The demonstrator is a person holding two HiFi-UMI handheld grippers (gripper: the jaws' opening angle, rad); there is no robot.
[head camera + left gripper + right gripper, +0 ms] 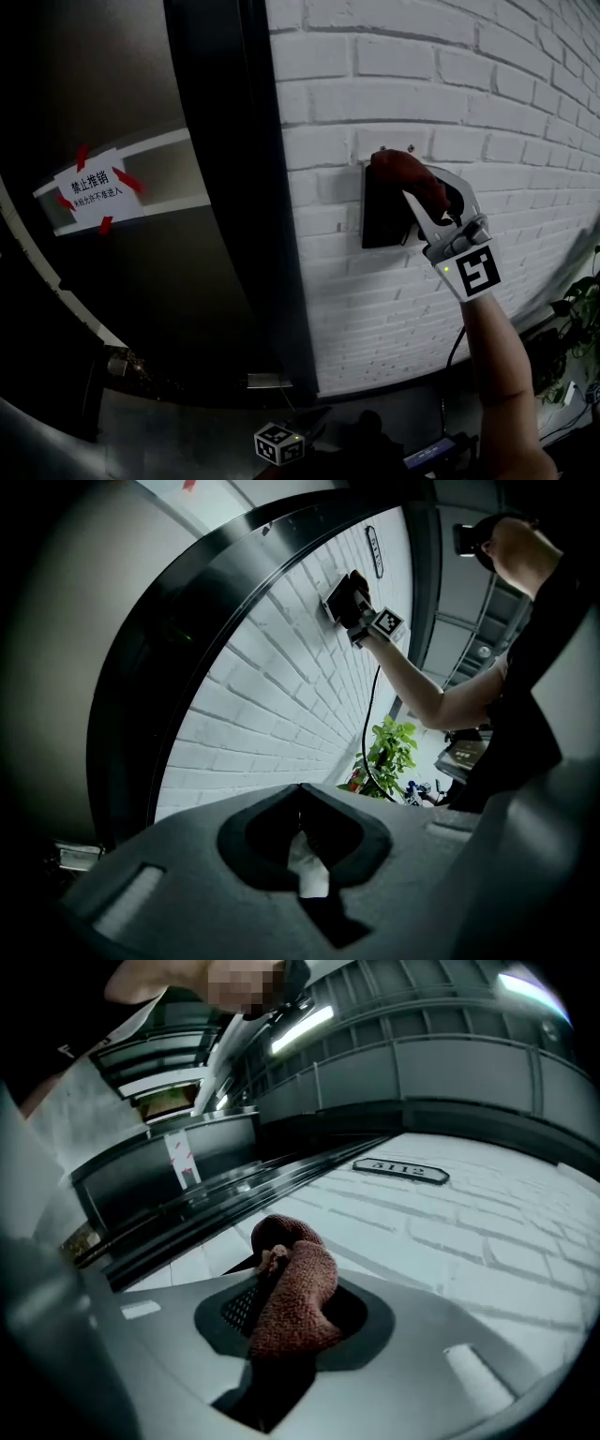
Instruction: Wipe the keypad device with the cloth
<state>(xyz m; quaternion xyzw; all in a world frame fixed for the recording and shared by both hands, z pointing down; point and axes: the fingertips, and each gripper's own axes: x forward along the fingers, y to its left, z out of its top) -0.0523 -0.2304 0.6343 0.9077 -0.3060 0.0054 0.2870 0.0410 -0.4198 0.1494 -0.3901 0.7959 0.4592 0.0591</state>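
Observation:
A dark keypad device (382, 223) is fixed to the white brick wall (375, 319). My right gripper (417, 199) is shut on a reddish-brown cloth (401, 169) and holds it against the device's upper right part. In the right gripper view the bunched cloth (295, 1288) fills the jaws and hides most of the device. The left gripper view shows the device (335, 600) and the cloth (357, 585) far up the wall. My left gripper (300, 794) hangs low, away from the wall, with its jaws together and nothing in them; its marker cube (279, 442) shows at the bottom.
A dark door frame (244, 187) runs down just left of the device, with a door bearing a taped paper notice (94, 192) beyond it. A black cable (457, 342) hangs below the device. A potted plant (389, 752) stands by the wall's foot. A number plate (401, 1171) sits on the wall.

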